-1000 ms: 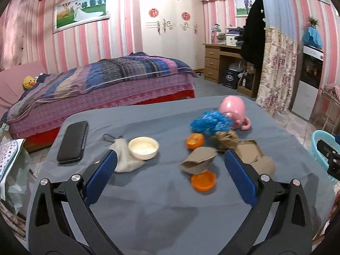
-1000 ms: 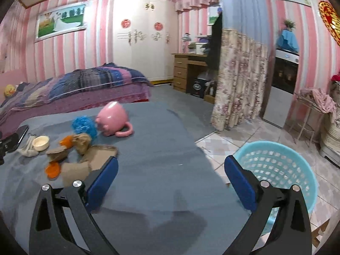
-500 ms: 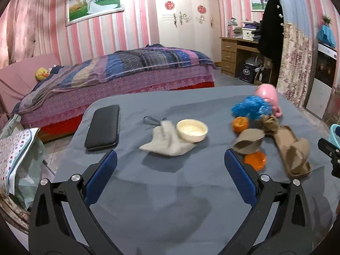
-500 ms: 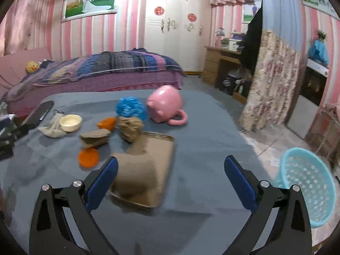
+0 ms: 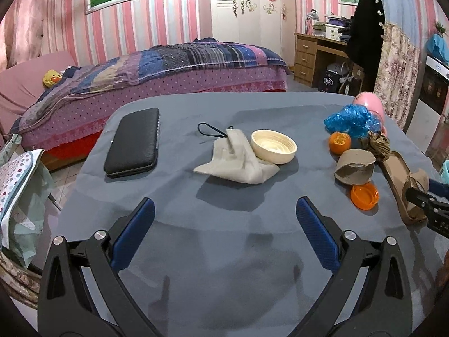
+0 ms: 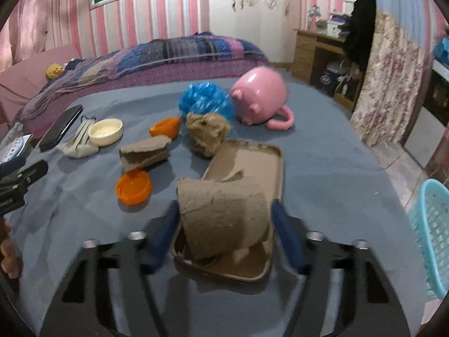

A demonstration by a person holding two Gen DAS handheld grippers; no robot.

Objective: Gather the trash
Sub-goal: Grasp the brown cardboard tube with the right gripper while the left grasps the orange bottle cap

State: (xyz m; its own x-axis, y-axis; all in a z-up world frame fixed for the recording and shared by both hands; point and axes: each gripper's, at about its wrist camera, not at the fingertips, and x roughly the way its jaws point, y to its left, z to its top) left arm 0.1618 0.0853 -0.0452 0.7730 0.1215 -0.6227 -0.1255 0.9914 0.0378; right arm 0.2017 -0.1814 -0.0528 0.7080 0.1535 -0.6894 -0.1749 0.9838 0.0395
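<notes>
Trash lies scattered over a grey-blue table, described here from left to right as each gripper sees it. The left gripper hovers released, its blue fingers spread wide with nothing between them; a second ago it faced the pile on the right, and it has since swung left. Ahead and to its left is a black case; straight ahead, a crumpled grey cloth touches a cream bowl; ahead to its right are an orange peel, a blue plastic bag, a torn cardboard cup and an orange lid. The right gripper has moved in from the table edge and narrowed its fingers around a torn piece of cardboard standing in a cardboard tray. The fingers sit just beside the piece on either side; blur hides whether they are gripping yet, so I cannot tell. Beyond it lie a brown paper wad and a tipped pink pig mug. Far to its right, on the floor, stands a turquoise basket. The first pickup looks imminent, with the basket the likely destination.
</notes>
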